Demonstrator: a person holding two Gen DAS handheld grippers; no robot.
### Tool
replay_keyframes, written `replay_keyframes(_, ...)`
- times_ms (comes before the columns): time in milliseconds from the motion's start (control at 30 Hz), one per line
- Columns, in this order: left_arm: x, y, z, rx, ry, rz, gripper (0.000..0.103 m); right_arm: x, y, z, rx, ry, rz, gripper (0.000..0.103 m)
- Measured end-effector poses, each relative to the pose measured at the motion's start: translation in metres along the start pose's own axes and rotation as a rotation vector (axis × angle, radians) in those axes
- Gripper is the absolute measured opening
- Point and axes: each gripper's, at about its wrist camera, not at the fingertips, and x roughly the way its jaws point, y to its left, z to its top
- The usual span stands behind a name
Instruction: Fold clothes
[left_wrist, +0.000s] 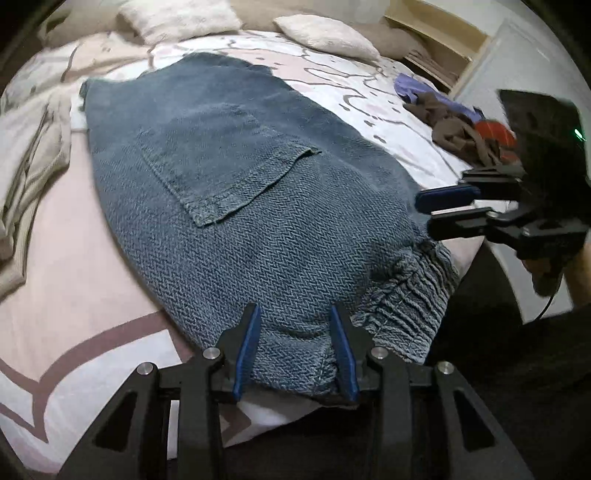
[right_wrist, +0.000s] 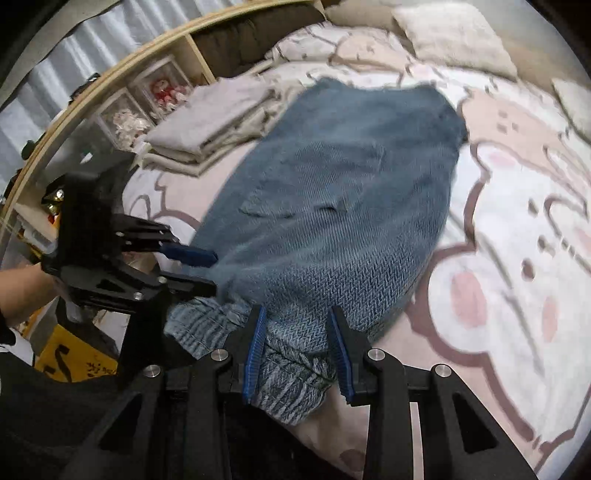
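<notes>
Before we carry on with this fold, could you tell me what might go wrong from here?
1. Both tongs, left and right, stand open around the ribbed waistband of the blue trousers; closing may catch only the top layer, so the fold could come apart.
2. The waistband lies at the bed's edge, so a missed grasp could let the trousers slide off.
3. The brown clothes and folded beige stack lie close by; a wide swing could disturb them.
</notes>
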Motion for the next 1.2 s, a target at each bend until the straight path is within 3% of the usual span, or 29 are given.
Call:
replay_keyframes(100, 0.003, -0.005, -0.003, 0.025, -0.006, 0.007, 0.039, 0.018, -0.009, -0.014, -0.025, 0.001, 0.006, 0.034)
replay_keyframes(267, 0.0, 0.002, -0.005, 0.018, -0.004, -0.008, 0.039, 0.025, -0.031, -0.02, 0.056, 0.0, 0.11, 0.035)
replay_keyframes(533, 0.003, 0.008, -0.005, -0.011, 0.022, -0.031, 0.039, 0.015, -0.004, -0.017, -0.065, -0.062, -0.03, 0.045)
replay_keyframes(633, 0.003, 0.011, -0.005, -0.023, 0.03, -0.042, 0.039, 0.0, 0.002, -0.016, -0.084, -0.111, -0.063, 0.062)
replay_keyframes(767, 0.004, 0.012, -0.004, -0.033, 0.037, -0.052, 0.039, -0.033, 0.031, -0.021, -0.34, -0.227, -0.241, 0.063)
replay_keyframes(833, 0.003, 0.012, -0.005, -0.034, 0.038, -0.051, 0.039, -0.035, 0.044, -0.032, -0.524, -0.234, -0.351, 0.063)
replay_keyframes(1000, 0.003, 0.011, -0.005, -0.043, 0.036, -0.051, 0.039, -0.016, 0.051, -0.075, -1.048, -0.167, -0.568, 0.063)
replay_keyframes(1067, 0.003, 0.013, -0.005, -0.055, 0.034, -0.059, 0.039, -0.005, 0.038, -0.089, -1.172, -0.113, -0.63, 0.063)
replay_keyframes(1200, 0.002, 0.016, -0.004, -0.079, 0.037, -0.07, 0.039, 0.017, 0.019, -0.102, -1.307, -0.086, -0.681, 0.063)
